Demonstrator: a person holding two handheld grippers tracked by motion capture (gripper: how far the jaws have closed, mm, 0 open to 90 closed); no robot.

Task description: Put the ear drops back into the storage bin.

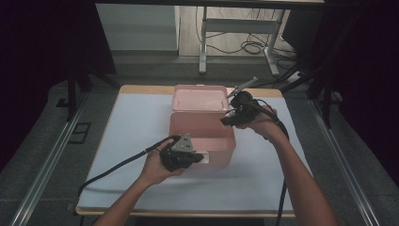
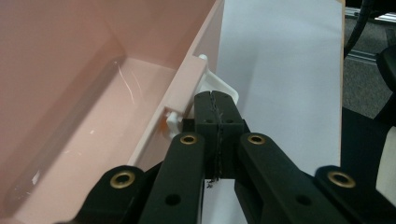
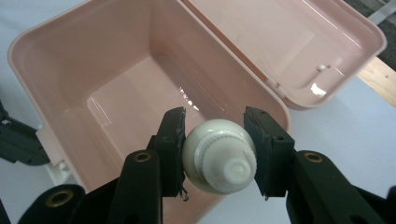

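Note:
A pink plastic box (image 1: pixel 202 136) stands open mid-table, its lid (image 1: pixel 200 99) laid back behind it. My right gripper (image 3: pixel 215 115) is shut on a white tube (image 3: pixel 219 156) whose screw cap faces the camera. It holds the tube just over the box's (image 3: pixel 116 60) near right rim, and the tube's flat tail (image 1: pixel 244 86) sticks up to the right. The box interior looks bare. My left gripper (image 2: pixel 215 95) is shut, its tips against the white latch (image 2: pixel 229 88) on the box's front wall (image 2: pixel 154 135). From above it (image 1: pixel 200 157) sits at the box's front.
A white sheet (image 1: pixel 141 141) covers the wooden table, with bare room left and right of the box. Cables trail from both grippers toward the front edge. Dark floor, metal rails and a desk frame (image 1: pixel 235 28) lie beyond the table.

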